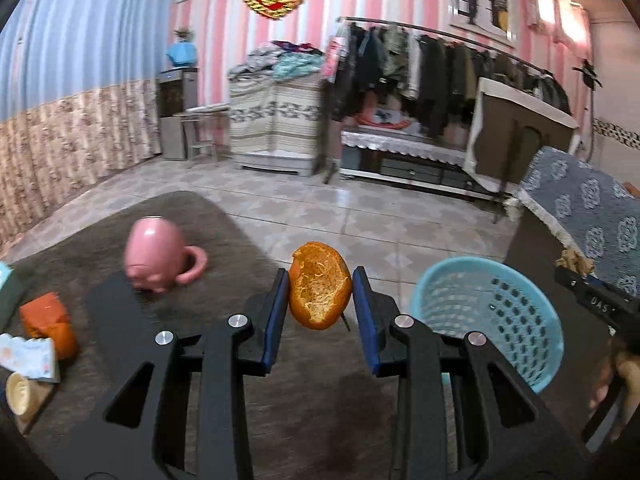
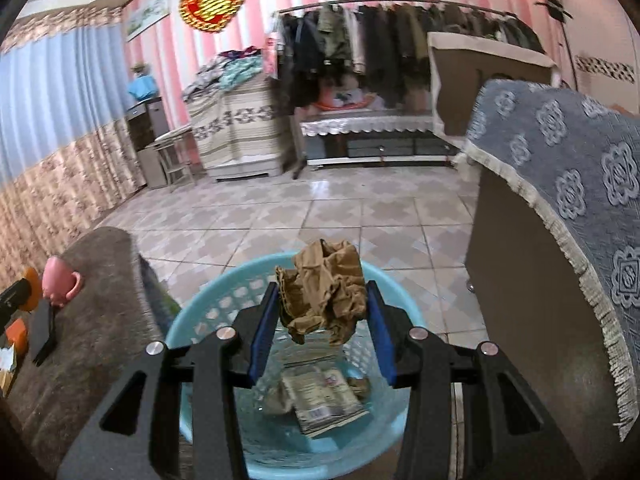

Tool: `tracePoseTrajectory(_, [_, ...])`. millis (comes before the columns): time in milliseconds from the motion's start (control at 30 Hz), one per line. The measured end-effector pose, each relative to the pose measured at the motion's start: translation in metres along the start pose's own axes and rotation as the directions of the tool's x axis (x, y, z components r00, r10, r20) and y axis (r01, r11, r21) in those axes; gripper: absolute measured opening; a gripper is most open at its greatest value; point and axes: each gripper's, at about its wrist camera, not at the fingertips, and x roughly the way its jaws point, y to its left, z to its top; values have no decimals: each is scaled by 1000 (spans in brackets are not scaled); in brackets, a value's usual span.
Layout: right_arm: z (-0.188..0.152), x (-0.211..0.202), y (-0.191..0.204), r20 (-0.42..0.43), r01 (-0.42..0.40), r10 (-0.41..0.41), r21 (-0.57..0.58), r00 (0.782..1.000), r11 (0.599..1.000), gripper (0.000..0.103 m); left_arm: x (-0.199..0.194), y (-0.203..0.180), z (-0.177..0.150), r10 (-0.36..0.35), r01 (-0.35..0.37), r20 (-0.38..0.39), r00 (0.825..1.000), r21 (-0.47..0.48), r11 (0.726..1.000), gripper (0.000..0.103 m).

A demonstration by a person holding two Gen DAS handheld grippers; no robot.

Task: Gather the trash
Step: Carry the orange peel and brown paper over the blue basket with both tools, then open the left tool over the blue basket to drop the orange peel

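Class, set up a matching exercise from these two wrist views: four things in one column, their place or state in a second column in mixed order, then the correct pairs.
Things:
1. orange peel
2. crumpled brown paper
3. pink mug
4. printed packet

Places or states:
A. lying at the bottom of the blue basket
B. upside down on the brown table
C. pinched in the left gripper
D. held in the right gripper above the basket

Pairs: 1-C, 2-D, 3-B, 4-A
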Motion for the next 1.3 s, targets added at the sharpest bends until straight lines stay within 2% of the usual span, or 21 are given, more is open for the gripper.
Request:
tracePoseTrajectory(200, [1, 5, -19, -1, 34, -34, 20, 999, 999, 43, 21, -62, 0, -87, 87, -10, 996, 75, 993, 31])
tracePoseTrajectory(433, [-3, 13, -43, -14, 60, -59, 60, 998, 996, 43, 41, -102, -11, -178, 183, -52, 983, 115, 976, 31])
tracePoseTrajectory(600, [-7, 16, -50, -22, 72, -70, 89, 997, 993, 43, 66, -125, -17, -211, 223, -94, 973, 148, 963, 31])
tracePoseTrajectory(833, [-10, 21, -53, -25, 74, -72, 107, 997, 992, 43, 91, -141, -14, -214, 231, -116, 970, 162, 959, 36])
tracePoseTrajectory(867, [-10, 21, -52, -24, 74, -71, 106, 997, 992, 43, 92, -143, -12, -202, 218, -105, 974, 175, 960, 40])
tracePoseTrajectory(900, [-10, 20, -52, -24, 75, -73, 104, 997, 992, 43, 92, -142, -11, -191, 206, -98, 977, 183, 961, 53])
tracePoseTrajectory(967, [-10, 22, -52, -25, 74, -72, 102, 997, 992, 43, 90, -139, -9, -169, 180, -75, 983, 178, 967, 71])
tracePoseTrajectory(1100, [-11, 25, -49, -30, 69, -66, 92, 997, 993, 43, 88, -118, -3, -142, 149, -59, 988, 140, 979, 81])
tracePoseTrajectory(1200, [-11, 26, -40, -28, 63, -62, 74, 998, 995, 43, 82, -97, 3, -91, 94, -26, 995, 110, 989, 92])
tracePoseTrajectory(1300, [-12, 28, -28, -31, 48, -47, 46, 998, 998, 43, 73, -80, 6, -51, 50, 0, 999, 87, 995, 95])
